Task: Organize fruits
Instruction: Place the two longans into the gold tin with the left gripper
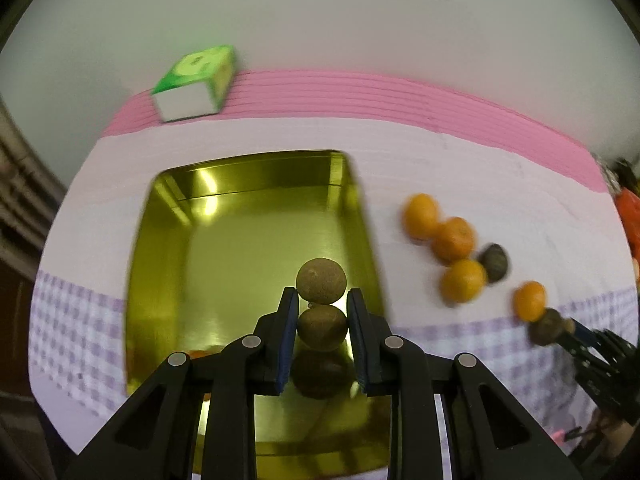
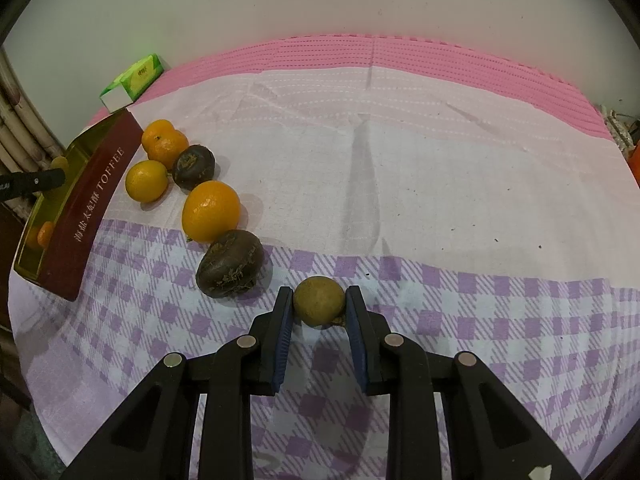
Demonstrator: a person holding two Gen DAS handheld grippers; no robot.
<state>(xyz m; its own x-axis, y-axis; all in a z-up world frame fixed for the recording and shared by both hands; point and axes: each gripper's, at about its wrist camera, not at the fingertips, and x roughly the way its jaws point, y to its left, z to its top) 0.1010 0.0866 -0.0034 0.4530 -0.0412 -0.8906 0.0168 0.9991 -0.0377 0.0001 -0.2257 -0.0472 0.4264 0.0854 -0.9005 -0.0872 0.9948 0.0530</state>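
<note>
- Fruits are lying in a loose row on the cloth (image 2: pixel 420 184): four oranges and two dark brown ones, just beside the tin's (image 2: pixel 94 204) red side.
- The nearest orange (image 2: pixel 211 211) is touching the nearest dark fruit (image 2: pixel 229 263); the far dark fruit (image 2: pixel 195 168) is sitting between the other oranges.
- The left gripper (image 1: pixel 322 300) is hanging over the gold inside of the tin (image 1: pixel 168 264), its jaws clamping a small brown round fruit (image 1: pixel 321 286) at the tips.
- Under that fruit a second brown round shape (image 1: pixel 322 327) is showing between the fingers; I cannot tell whether it is another fruit or a reflection in the shiny bottom.
- A bit of orange is peeking out inside the tin at the near end.
- The right gripper (image 2: pixel 319 300) is pointing down at the checked part of the cloth, its jaws pressing on a yellow-brown round fruit (image 2: pixel 319 299); whether it is resting on the cloth or hanging just above it I cannot tell.
- A green box (image 2: pixel 134 80) is sitting at the far left corner, on the pink mat (image 2: pixel 440 60) by the wall.
</note>
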